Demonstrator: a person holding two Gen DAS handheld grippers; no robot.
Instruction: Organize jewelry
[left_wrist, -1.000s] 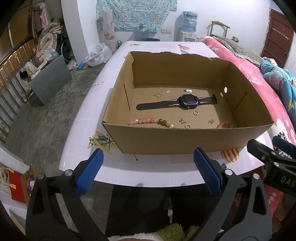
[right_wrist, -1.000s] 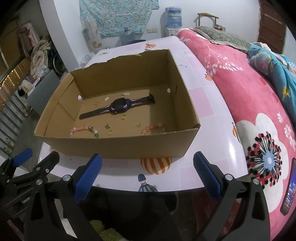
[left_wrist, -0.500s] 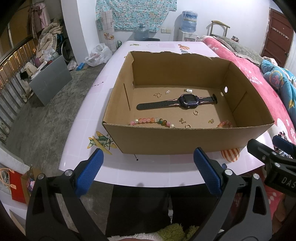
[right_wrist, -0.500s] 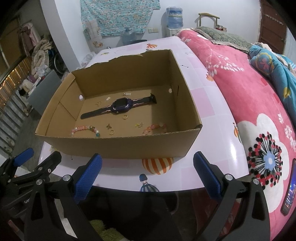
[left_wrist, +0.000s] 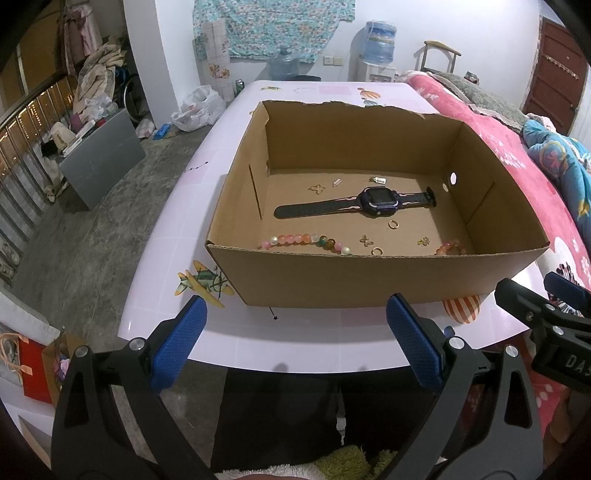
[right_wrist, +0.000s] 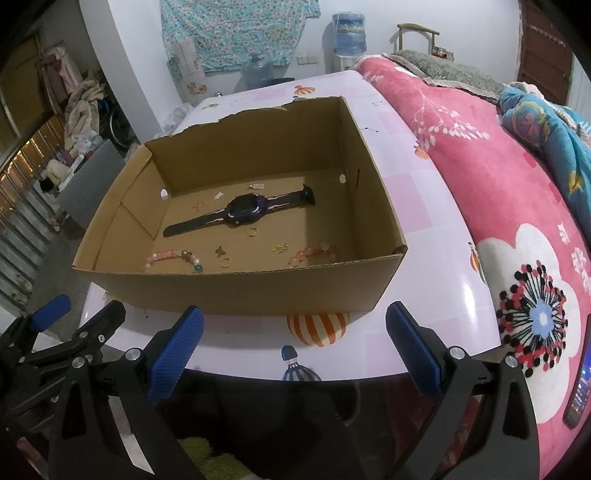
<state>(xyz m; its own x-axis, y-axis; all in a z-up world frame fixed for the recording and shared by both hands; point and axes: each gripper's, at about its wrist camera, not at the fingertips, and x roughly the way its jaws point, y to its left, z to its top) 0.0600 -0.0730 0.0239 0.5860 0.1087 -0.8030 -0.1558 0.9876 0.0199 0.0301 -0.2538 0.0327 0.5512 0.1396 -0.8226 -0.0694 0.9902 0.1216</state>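
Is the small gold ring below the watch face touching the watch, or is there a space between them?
Apart. In the left wrist view, bare cardboard floor shows between the gold ring and the watch; the right wrist view shows the same gap.

Table (left_wrist: 192, 206): glossy white and pale pink top, centre of the frame, with printed pictures: a small aeroplane (left_wrist: 201, 282) at lower left, a striped orange balloon (right_wrist: 317, 326) at its near edge.
Blanket (right_wrist: 491, 192): pink with big flower patterns, fills the right side, lying just beside the table.
Blue quilt (right_wrist: 546, 129): bunched at upper right, on the blanket.
Patterned cloth (left_wrist: 273, 26): teal, hangs on the white wall at top centre.
Water dispenser (left_wrist: 378, 44): blue bottle on top, against the far wall.
Plastic bag (left_wrist: 197, 107): white, on the grey floor, upper left.
Grey cabinet (left_wrist: 99, 155): left side, clutter piled behind it.
Brown door (left_wrist: 557, 70): upper right corner.
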